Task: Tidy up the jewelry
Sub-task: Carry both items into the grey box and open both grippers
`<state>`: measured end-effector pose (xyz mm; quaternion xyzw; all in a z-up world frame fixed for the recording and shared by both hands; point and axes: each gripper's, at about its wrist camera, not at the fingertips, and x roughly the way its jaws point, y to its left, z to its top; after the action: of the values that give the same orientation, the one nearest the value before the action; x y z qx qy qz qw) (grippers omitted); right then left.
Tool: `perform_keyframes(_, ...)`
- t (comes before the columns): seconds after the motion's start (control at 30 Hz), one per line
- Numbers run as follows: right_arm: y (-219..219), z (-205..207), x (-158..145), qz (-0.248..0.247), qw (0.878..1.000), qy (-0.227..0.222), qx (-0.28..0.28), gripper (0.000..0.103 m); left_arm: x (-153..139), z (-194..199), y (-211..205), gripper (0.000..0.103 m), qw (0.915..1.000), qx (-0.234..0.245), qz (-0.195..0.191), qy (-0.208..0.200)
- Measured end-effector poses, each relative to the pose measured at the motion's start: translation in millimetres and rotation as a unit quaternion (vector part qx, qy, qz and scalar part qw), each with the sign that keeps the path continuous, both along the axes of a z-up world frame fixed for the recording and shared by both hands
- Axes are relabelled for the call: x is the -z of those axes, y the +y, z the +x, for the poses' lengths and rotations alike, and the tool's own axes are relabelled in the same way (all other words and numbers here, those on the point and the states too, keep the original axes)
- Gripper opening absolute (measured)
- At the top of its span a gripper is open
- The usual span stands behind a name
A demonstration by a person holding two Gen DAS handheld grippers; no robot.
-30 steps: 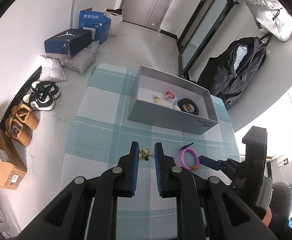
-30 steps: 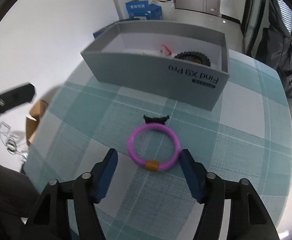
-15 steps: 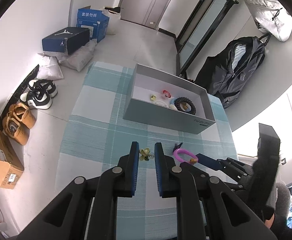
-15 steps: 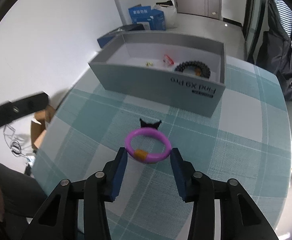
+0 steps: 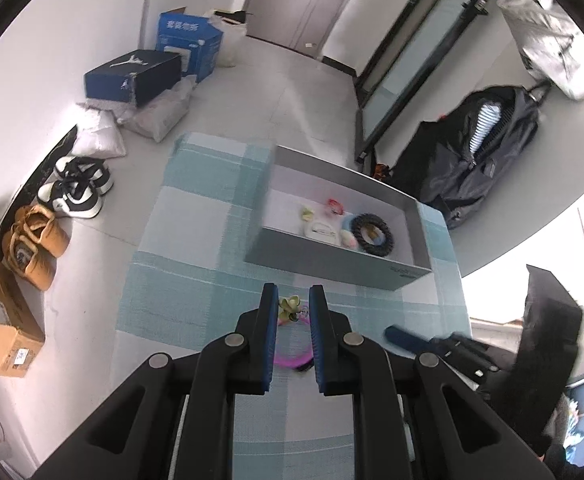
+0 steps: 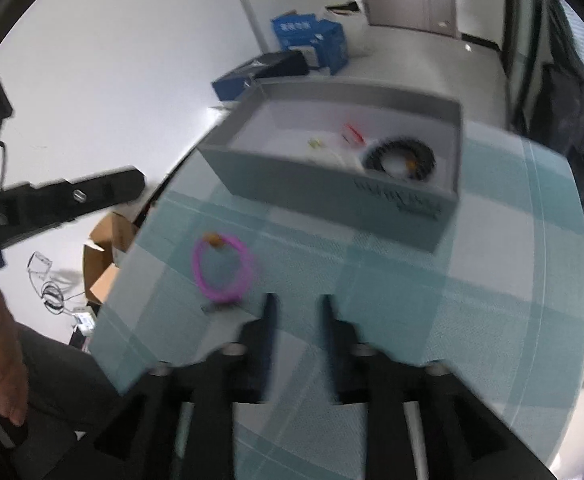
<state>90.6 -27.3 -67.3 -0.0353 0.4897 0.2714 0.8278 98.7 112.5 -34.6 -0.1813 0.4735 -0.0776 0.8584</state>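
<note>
Looking down my left tongs, the teal checked cloth [image 5: 180, 280] fills the view beneath them. Ahead of both tongs sits the open grey box [image 5: 332, 266], with a black coil band [image 5: 358, 236] and a few small pieces inside. My left tongs [image 5: 293, 296] are squeezed nearly together, pinching a small yellow-green flower trinket [image 5: 290, 305] at their tips. My right tongs [image 6: 298, 304] have just been closing, yet a narrow gap shows between the pads with nothing in it. The purple ring [image 6: 197, 266] lies flat on the cloth, ahead and left of the right tongs, directly below the left ones.
</note>
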Motion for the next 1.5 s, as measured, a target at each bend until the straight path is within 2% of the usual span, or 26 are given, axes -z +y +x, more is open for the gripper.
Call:
perform_keyframes(0.03, 6.1, 0.4, -3.2, -0.001, 1.000, -0.011, -0.012, 0.058, -0.4, -0.6, 6.4, 0.011, 1.0000, -0.008, -0.001, 0.001)
perform_keyframes(0.07, 13.3, 0.5, -6.0, -0.001, 0.999, -0.021, -0.024, 0.061, -0.9, -2.1, 14.9, 0.011, 0.9998, -0.018, -0.004, 0.001)
perform_keyframes(0.17, 31.6, 5.4, 2.5, -0.007, 0.999, -0.015, -0.050, 0.064, -0.5, -5.8, 38.1, 0.011, 0.9989, -0.045, -0.015, 0.004)
perform_keyframes(0.3, 53.0, 15.9, 35.5, -0.030, 0.998, 0.020, -0.059, 0.064, 4.9, -7.6, 54.6, 0.011, 0.9969, -0.070, -0.035, 0.013)
perform_keyframes(0.33, 56.6, 14.8, 39.0, -0.037, 0.997, 0.015, -0.060, 0.066, 6.2, -7.8, 55.5, 0.011, 0.9967, -0.071, -0.037, 0.014)
perform_keyframes(0.37, 62.7, 9.9, 36.1, -0.045, 0.997, -0.015, -0.068, 0.066, 6.4, -6.7, 53.6, 0.011, 0.9968, -0.070, -0.035, 0.014)
perform_keyframes(0.43, 74.3, 6.3, 39.7, -0.067, 0.994, -0.019, -0.079, 0.065, 6.4, -5.7, 50.3, 0.011, 0.9976, -0.063, -0.028, 0.012)
perform_keyframes(0.5, 84.2, -0.9, 42.5, -0.097, 0.990, -0.042, -0.088, 0.067, 6.1, -4.6, 46.4, 0.011, 0.9982, -0.054, -0.022, 0.010)
perform_keyframes(0.57, 90.1, -7.4, 43.3, -0.118, 0.987, -0.062, -0.094, 0.062, 6.1, -4.1, 45.6, 0.011, 0.9985, -0.047, -0.023, 0.011)
perform_keyframes(0.63, 87.7, -8.0, 43.1, -0.112, 0.987, -0.062, -0.094, 0.053, 5.4, -3.7, 44.7, 0.011, 0.9987, -0.044, -0.021, 0.011)
perform_keyframes(0.83, 68.0, 2.6, 33.4, -0.083, 0.993, -0.045, -0.071, 0.049, 3.2, 1.8, 35.0, 0.011, 0.9996, -0.026, -0.005, 0.013)
perform_keyframes(1.03, 34.5, 18.4, -22.5, -0.014, 0.997, -0.056, -0.040, 0.048, -7.8, 17.1, 14.6, 0.011, 0.9999, 0.003, 0.006, 0.008)
perform_keyframes(1.23, 3.5, 47.3, -62.2, 0.026, 0.998, -0.061, -0.017, 0.049, -17.1, 39.0, -11.0, 0.011, 0.9991, 0.042, 0.002, 0.004)
perform_keyframes(1.4, -7.9, 76.6, -64.3, 0.030, 0.998, -0.054, -0.011, 0.049, -17.7, 69.3, -27.2, 0.011, 0.9972, 0.071, -0.016, 0.017)
perform_keyframes(1.5, -12.0, 91.1, -60.8, 0.036, 0.998, -0.044, -0.009, 0.049, -16.9, 86.1, -37.0, 0.011, 0.9958, 0.088, -0.014, 0.019)
